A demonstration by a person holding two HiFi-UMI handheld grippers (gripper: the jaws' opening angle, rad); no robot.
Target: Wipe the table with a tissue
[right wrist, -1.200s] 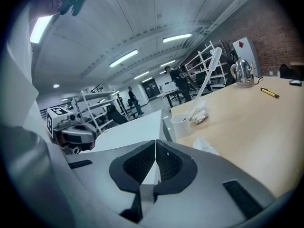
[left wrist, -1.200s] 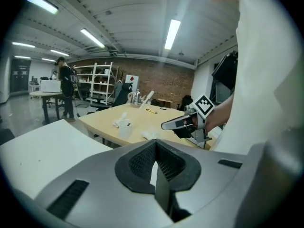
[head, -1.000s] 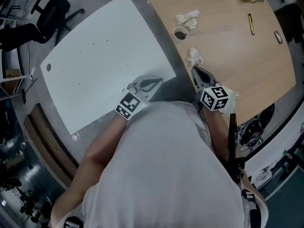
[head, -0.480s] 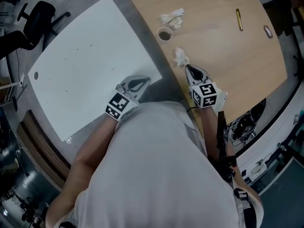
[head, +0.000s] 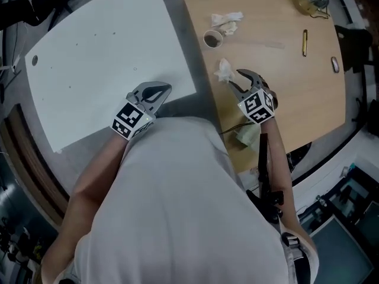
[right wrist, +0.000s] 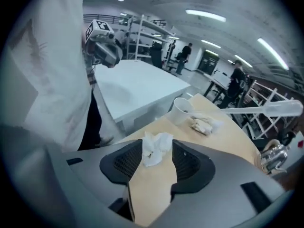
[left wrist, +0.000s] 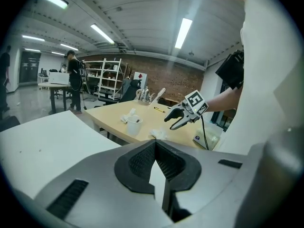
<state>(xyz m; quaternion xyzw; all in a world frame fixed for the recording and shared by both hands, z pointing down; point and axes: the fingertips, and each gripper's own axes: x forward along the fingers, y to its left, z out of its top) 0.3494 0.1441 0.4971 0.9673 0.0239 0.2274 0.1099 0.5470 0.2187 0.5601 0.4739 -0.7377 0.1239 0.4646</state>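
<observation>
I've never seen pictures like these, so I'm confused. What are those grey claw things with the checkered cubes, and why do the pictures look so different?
Those are hand-held grippers. A person holds one in each hand, and each has two jaws that pinch like tongs. The cubes are part of them.

The picture from above comes from a camera on the person's head, looking down. The other two come from a camera riding on each gripper, looking along its jaws.

The left gripper is shut and empty, over the edge of the white table. The right gripper has just been opening its jaws. A crumpled tissue lies on the wooden table between their tips, not pinched.

Further along are a paper cup, more crumpled tissues and a pen.
</observation>
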